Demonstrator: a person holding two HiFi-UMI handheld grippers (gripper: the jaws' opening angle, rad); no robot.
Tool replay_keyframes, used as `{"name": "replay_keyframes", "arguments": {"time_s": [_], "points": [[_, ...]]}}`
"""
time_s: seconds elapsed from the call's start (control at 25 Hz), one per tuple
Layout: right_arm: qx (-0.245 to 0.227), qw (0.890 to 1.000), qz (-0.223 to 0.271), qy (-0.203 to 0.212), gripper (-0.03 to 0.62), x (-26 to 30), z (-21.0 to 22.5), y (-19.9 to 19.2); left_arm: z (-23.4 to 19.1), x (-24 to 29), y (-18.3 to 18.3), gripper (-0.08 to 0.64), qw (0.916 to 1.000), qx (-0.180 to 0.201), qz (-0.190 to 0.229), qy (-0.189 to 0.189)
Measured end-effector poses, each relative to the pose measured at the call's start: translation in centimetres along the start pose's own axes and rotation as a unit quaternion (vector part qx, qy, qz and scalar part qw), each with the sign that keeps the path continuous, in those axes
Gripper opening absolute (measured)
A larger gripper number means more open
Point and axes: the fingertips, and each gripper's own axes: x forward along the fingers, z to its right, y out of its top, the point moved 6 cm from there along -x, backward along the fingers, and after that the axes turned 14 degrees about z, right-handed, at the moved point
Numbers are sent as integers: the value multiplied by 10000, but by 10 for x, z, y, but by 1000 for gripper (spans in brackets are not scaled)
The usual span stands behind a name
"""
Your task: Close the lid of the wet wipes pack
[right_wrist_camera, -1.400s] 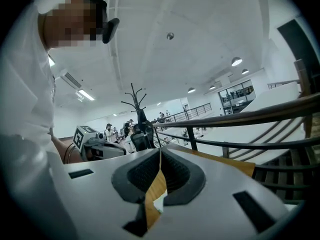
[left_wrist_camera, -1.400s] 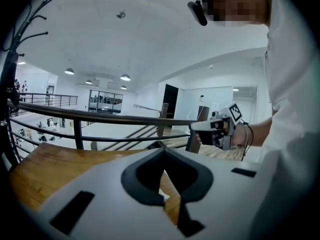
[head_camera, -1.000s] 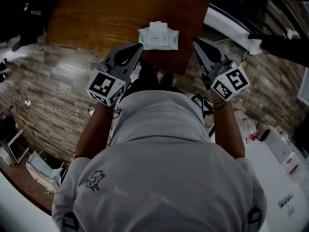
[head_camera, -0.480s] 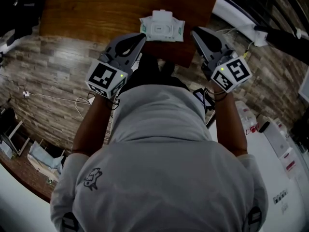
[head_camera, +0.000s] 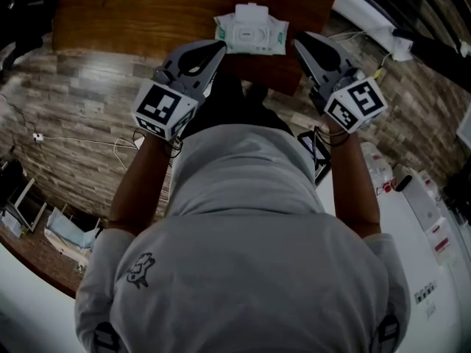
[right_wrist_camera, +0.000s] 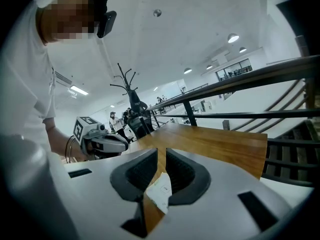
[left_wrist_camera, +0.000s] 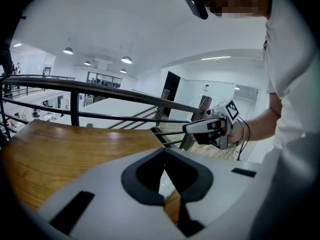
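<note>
Located the wet wipes pack (head_camera: pixel 277 35) lying flat on the wooden tabletop (head_camera: pixel 147 13), at its near edge, between the two grippers and touching neither. Noted a soft, crinkled white wrapper with gathered ends, topped by a rigid white rectangular lid (head_camera: pixel 251 29) with an oval moulding; could not tell whether it sits fully down. Recorded smooth, glossy brown grain across the tabletop. Found the left gripper (head_camera: pixel 218 46) with jaws clenched together, nothing between them. Found the right gripper (head_camera: pixel 299 40) likewise clenched and empty, with a grey plastic shell and dark pads.
</note>
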Motion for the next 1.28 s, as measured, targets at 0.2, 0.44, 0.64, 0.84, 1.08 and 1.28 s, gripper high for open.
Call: {"name": "replay_keyframes", "arguments": {"time_s": [0.2, 0.44, 0.64, 0.84, 1.08, 1.28], "points": [[98, 9999, -45, -12, 41, 7, 6, -11, -7, 2, -15, 14, 9998, -43, -211, -47], [247, 9995, -185, 12, 94, 15, 16, -27, -17, 5, -35, 14, 9989, -90, -456, -73], [363, 9990, -270, -34, 115, 21, 23, -38, -24, 11, -49, 14, 9982, -151, -577, -83], [528, 9978, -406, -72, 135, 30, 31, -52, -28, 20, -62, 14, 9973, -221, -686, -109], [698, 9958, -594, -94, 153, 46, 43, -71, -38, 29, -80, 14, 9964, -275, -797, -125], [812, 9937, -763, -92, 161, 54, 52, -85, -46, 34, -101, 13, 9945, -283, -1006, -116]]}}
